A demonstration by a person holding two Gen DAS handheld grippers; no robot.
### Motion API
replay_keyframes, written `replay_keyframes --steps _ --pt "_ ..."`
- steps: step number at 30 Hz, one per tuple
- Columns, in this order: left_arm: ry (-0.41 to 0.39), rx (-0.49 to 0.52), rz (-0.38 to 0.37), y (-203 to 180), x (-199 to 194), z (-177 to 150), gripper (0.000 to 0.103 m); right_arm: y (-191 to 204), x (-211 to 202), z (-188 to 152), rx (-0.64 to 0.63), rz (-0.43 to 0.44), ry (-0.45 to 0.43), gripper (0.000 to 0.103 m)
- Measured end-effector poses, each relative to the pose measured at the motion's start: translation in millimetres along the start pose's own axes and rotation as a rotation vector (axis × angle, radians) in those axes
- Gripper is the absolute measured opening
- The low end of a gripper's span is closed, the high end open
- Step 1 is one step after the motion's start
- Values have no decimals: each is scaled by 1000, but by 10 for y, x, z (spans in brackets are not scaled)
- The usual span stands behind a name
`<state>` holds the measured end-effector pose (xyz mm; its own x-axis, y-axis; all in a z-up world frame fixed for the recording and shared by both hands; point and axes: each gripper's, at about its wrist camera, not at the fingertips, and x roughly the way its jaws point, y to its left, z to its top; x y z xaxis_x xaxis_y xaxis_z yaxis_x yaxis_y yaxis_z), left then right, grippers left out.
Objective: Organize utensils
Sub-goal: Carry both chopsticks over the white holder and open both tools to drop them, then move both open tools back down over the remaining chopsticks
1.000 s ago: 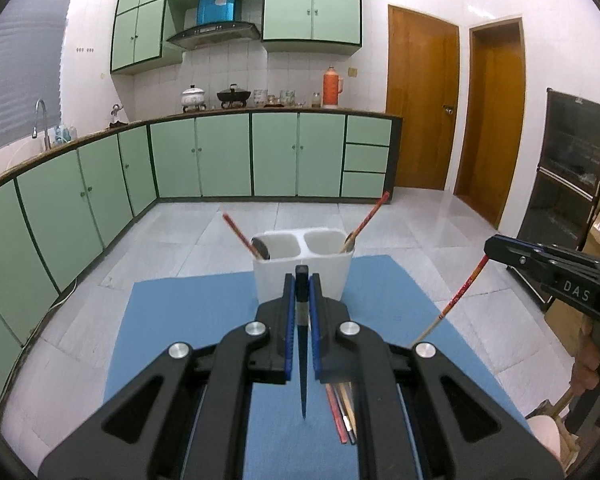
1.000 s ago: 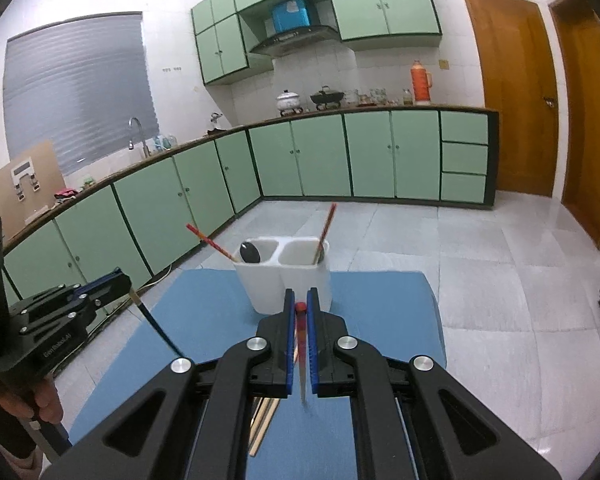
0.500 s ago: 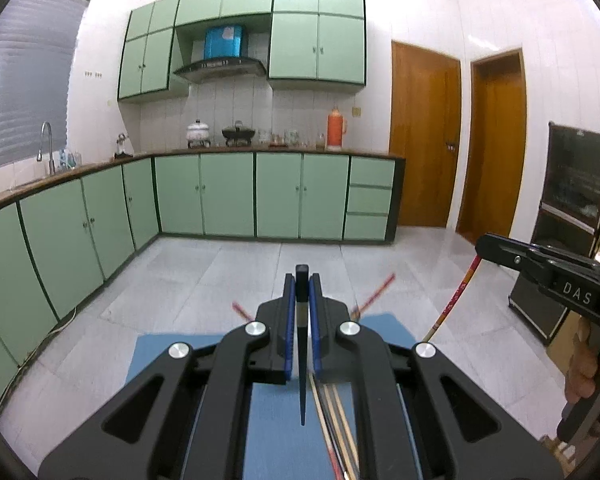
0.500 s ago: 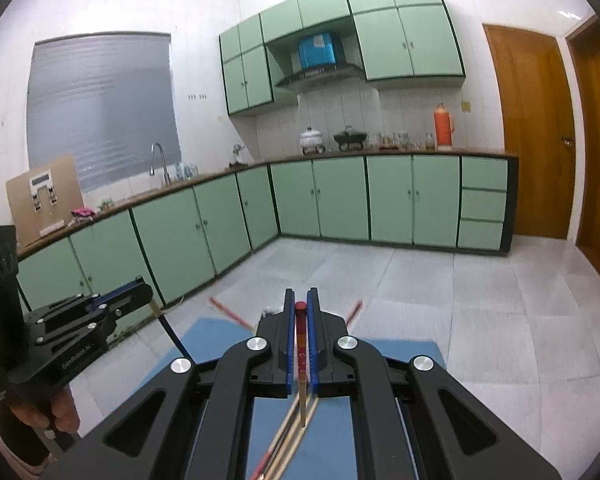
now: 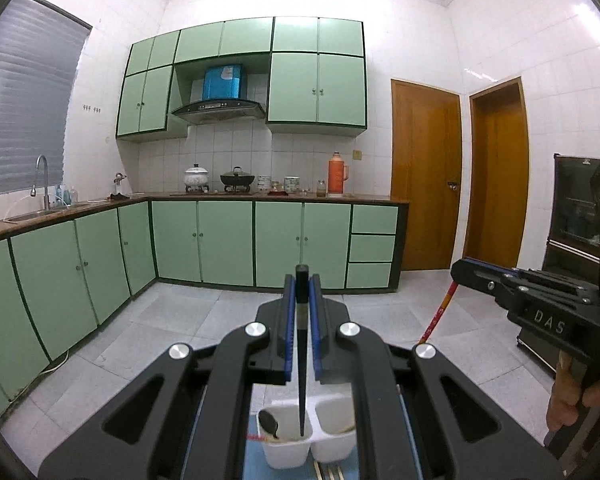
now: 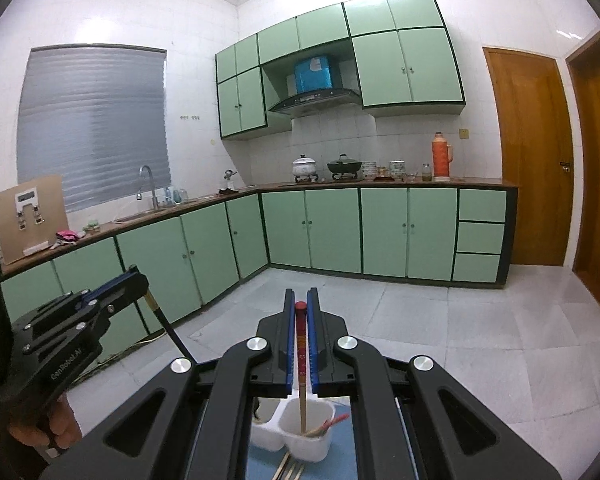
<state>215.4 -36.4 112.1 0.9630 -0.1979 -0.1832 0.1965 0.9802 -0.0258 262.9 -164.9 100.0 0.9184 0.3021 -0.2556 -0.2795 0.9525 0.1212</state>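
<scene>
My left gripper (image 5: 300, 304) is closed on a black chopstick (image 5: 301, 360), clamped near its blunt top end between the blue pads (image 5: 287, 332); the stick hangs straight down toward six o'clock, its tip over, or just inside, the left compartment of the white two-part holder (image 5: 284, 456). My right gripper (image 6: 300, 312) is closed likewise on a red-topped chopstick (image 6: 301, 368), whose pale lower end reaches into the right compartment of the same holder (image 6: 308, 446). In the left view that left compartment already holds a dark spoon (image 5: 269, 422) at about nine o'clock of the black tip, and something red shows at its rim. In the right view the right compartment holds at least one red-tipped chopstick (image 6: 336, 421) leaning toward three o'clock. The holder stands on a blue mat (image 6: 342, 460), and at six o'clock of it several loose chopsticks (image 6: 288, 468) lie on the mat, partly hidden by the gripper body. I judge the task to be partly done: some utensils are sorted, two are held at the point of release, and the loose sticks remain to be picked up. Whether either tip touches the holder's floor I cannot tell.
</scene>
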Motion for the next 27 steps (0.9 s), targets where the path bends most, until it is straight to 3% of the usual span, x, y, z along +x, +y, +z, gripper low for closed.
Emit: replay_keyframes --steps 7,14,16,18,19,24,27 --pt "67 2 20 19 512 -307 6 -82 505 -209 15 -9 66 6" --pt "157 -1 21 153 862 -655 6 -125 745 -508 26 10 132 6" --pt "187 -1 26 178 910 -753 11 -145 769 -598 36 17 152 7" --pt "194 -4 29 222 906 -798 30 -191 756 -656 49 6 156 22" --pt "187 -9 35 246 875 -805 39 -213 734 -672 58 -3 151 24" --pt "152 1 42 281 651 -782 47 -264 476 -743 71 -51 110 44" --pt "124 10 50 277 418 -788 53 -243 238 -827 55 -87 82 51"
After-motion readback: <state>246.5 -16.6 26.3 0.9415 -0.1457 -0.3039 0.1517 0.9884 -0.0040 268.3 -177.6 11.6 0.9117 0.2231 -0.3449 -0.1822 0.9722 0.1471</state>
